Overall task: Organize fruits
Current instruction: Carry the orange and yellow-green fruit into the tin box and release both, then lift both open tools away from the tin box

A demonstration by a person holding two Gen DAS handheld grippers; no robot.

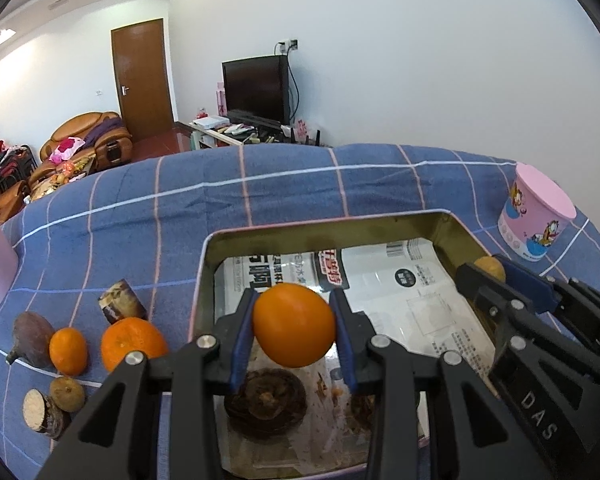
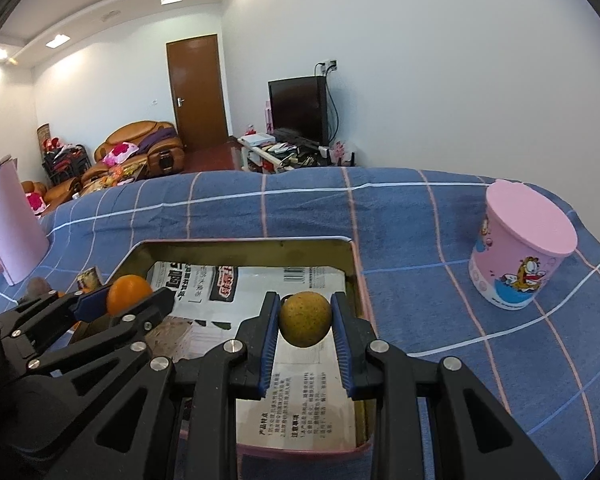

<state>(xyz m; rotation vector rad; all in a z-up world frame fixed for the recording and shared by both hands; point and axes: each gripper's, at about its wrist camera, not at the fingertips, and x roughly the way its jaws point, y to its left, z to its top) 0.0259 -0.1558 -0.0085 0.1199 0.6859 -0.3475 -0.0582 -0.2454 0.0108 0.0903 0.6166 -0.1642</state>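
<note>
My left gripper point(image 1: 294, 320) is shut on an orange point(image 1: 294, 326) and holds it above the paper-lined metal tin point(image 1: 324, 222). My right gripper point(image 2: 305, 316) is shut on a small yellow-brown fruit point(image 2: 305, 314) above the same tin point(image 2: 356, 276), near its right side. In the left wrist view the right gripper point(image 1: 486, 276) shows at the right with that fruit point(image 1: 490, 267). In the right wrist view the left gripper point(image 2: 120, 300) shows at the left with the orange point(image 2: 128, 294). A dark brown fruit point(image 1: 265, 402) lies in the tin.
Left of the tin on the blue checked cloth point(image 1: 140, 216) lie two oranges point(image 1: 132, 342) point(image 1: 68, 350), a purple fruit point(image 1: 30, 336), a small brown fruit point(image 1: 67, 393) and two cut stem pieces point(image 1: 122, 300) point(image 1: 40, 412). A pink lidded cup point(image 2: 520, 246) stands at the right. A pink box point(image 2: 14, 224) stands at the left.
</note>
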